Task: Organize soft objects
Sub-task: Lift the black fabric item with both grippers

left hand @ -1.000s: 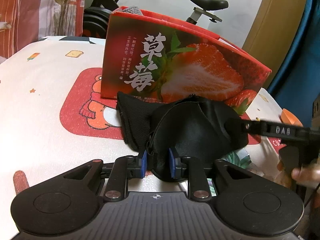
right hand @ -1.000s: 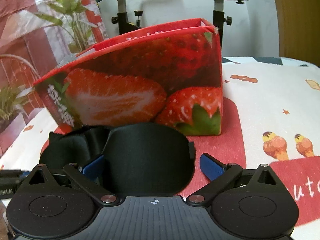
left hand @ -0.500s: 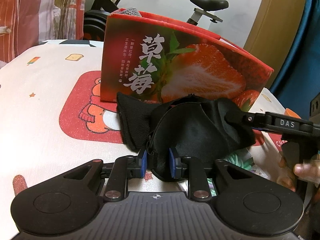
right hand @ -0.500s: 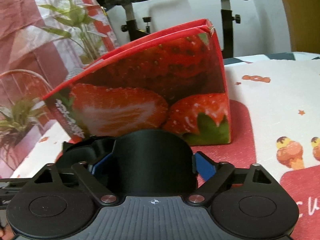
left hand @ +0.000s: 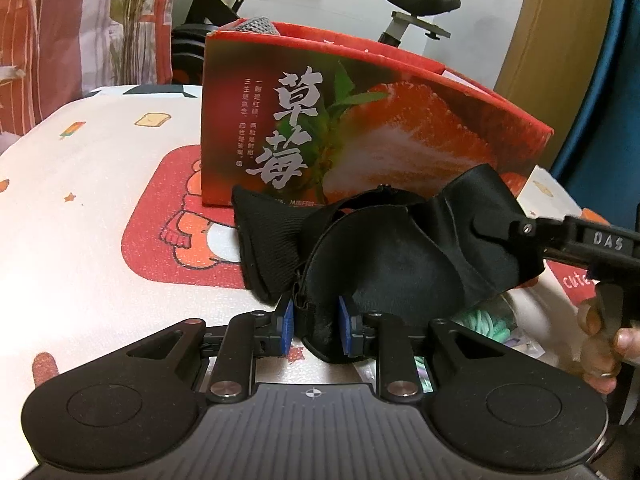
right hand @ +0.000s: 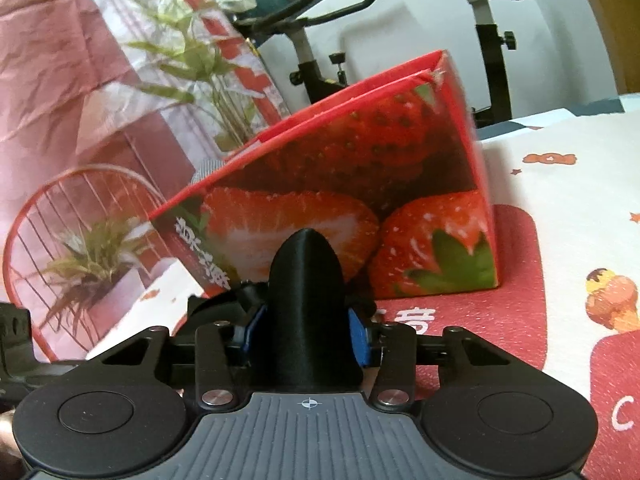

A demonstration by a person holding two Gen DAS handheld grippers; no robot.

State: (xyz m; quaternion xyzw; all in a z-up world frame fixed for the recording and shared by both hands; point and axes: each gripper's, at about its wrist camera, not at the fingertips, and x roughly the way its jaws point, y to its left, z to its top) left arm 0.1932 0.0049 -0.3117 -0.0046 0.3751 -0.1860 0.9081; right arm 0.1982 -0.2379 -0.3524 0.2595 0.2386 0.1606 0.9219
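Two grippers share one soft thing in front of the largest object here, the strawberry-printed cardboard box, a glossy, stiff-walled carton standing open-topped on the tabletop, which wears a pale cloth with red cartoon patches. A grey knitted item peeks over the box's far rim.

The black eye mask hangs just before the box's front wall, clear of the cloth at its middle: smooth, padded fabric on the cupped side, coarser mesh on the flap that droops left. The left gripper has its jaws closed on the mask's lower edge, blue pads pressing a bunched fold. The right gripper has just been closing its jaws, and they now pinch the mask's other end, which bulges up between the pads as a rounded black cone; a hand works its trigger at the right edge of the left view.

The likely risk, as I judge it, is slippage: the satin-like fabric is slick and the right-hand pinch catches only a folded tip, so pulling the two ends apart could tug it free. The loose mesh flap might also snag the carton's rim on a lift, tipping the light box. A teal fuzzy item lies beneath the mask, near enough to be dragged along.
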